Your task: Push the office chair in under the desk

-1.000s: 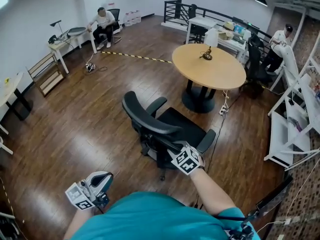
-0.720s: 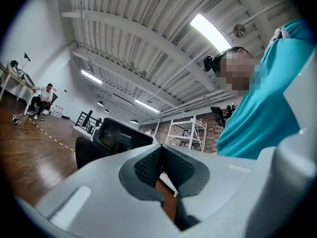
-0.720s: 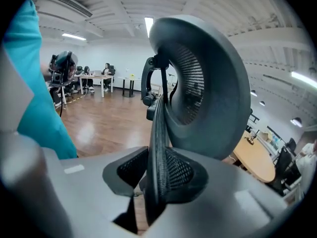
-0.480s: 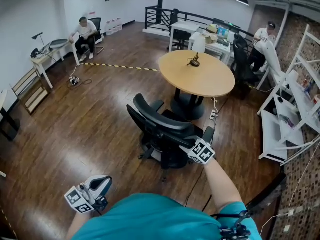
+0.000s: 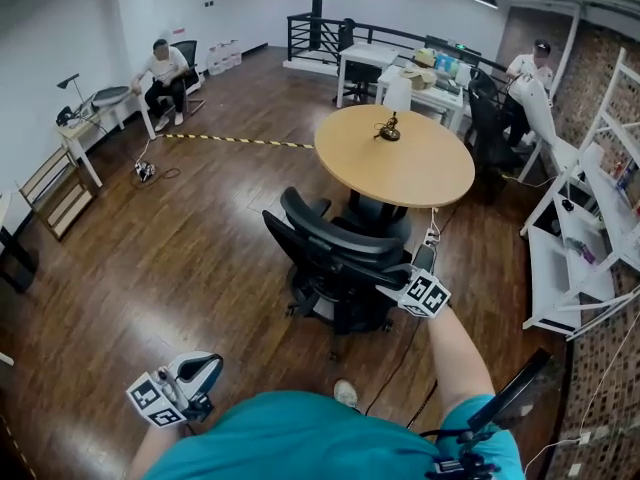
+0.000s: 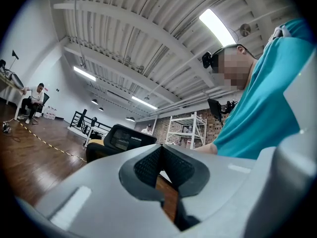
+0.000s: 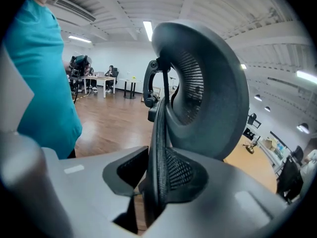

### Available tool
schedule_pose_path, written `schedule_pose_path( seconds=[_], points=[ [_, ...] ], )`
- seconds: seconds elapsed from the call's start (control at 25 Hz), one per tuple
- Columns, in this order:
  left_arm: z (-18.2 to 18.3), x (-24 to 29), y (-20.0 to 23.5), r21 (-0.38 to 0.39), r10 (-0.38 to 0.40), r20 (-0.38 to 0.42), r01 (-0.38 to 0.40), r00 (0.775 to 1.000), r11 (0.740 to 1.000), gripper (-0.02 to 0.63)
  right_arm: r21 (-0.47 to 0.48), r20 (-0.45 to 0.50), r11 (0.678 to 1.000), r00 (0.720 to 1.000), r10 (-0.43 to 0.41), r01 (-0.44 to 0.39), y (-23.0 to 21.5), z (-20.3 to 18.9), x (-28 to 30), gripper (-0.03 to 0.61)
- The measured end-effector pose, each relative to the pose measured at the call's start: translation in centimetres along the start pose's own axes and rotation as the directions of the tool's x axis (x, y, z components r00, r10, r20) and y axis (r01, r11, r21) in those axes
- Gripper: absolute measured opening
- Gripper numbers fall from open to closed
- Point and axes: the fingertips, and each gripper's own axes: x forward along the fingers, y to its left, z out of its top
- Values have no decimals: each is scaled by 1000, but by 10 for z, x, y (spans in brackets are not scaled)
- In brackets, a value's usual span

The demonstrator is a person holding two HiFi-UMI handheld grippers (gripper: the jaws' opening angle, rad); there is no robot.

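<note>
Two grippers are in your hands. The right gripper is clamped narrow on the side edge of the office chair backrest; in the right gripper view the mesh rim stands between its pads and the headrest curves above them. The left gripper is closed, pads meeting with nothing between them; you hold it low by your body, well apart from the round table, on its near side. The office chair stands just beside the round table on that near side, seat turned toward the table's base and backrest toward you; the seat front reaches about to the table's near rim, and you cannot tell from here whether it is under the top. A small dark object sits on the tabletop toward its far side; a cable lies on the wooden floor just right of the table's base; striped tape runs along the floor left of the table. A seated person is well beyond the table, far left; white shelving stands well right of the table.
</note>
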Motion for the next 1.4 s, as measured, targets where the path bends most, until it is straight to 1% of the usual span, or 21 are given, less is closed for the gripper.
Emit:
schedule_pose_path(
  seconds=[0.16,0.32,0.44,0.52,0.72,0.8,0.92,1.04,1.2,1.4],
  points=[
    [-18,75,11,1,37,22,-37,999,999,20,-6,22,1000,1000,23,-23,-49,-18,-9,103],
    [-41,146,17,-7,46,44,-46,998,999,20,-5,23,999,999,45,-45,-94,-32,-11,101],
    [-53,185,27,-5,48,52,-48,997,999,20,-4,21,999,998,52,-52,-123,-46,-3,101],
    [-59,202,33,-8,45,59,-45,997,999,20,-4,20,998,998,56,-56,-139,-53,3,101],
    [-78,223,55,-29,41,47,-40,998,999,20,-6,17,998,998,61,-61,-179,-62,16,101],
    [-81,230,67,-35,42,44,-40,998,999,20,5,19,997,996,83,-83,-191,-64,18,103],
    [-80,235,83,-34,30,51,-28,998,999,20,6,25,991,991,130,-130,-196,-65,16,104],
    [-73,231,103,-38,18,55,-16,998,999,20,-6,31,990,990,138,-137,-194,-66,14,104],
    [-70,220,118,-37,-12,52,14,999,999,20,-36,26,993,993,116,-115,-179,-70,19,107],
    [-68,217,116,-35,-51,60,53,997,998,20,-108,36,994,999,31,-27,-163,-66,29,117]
  ],
)
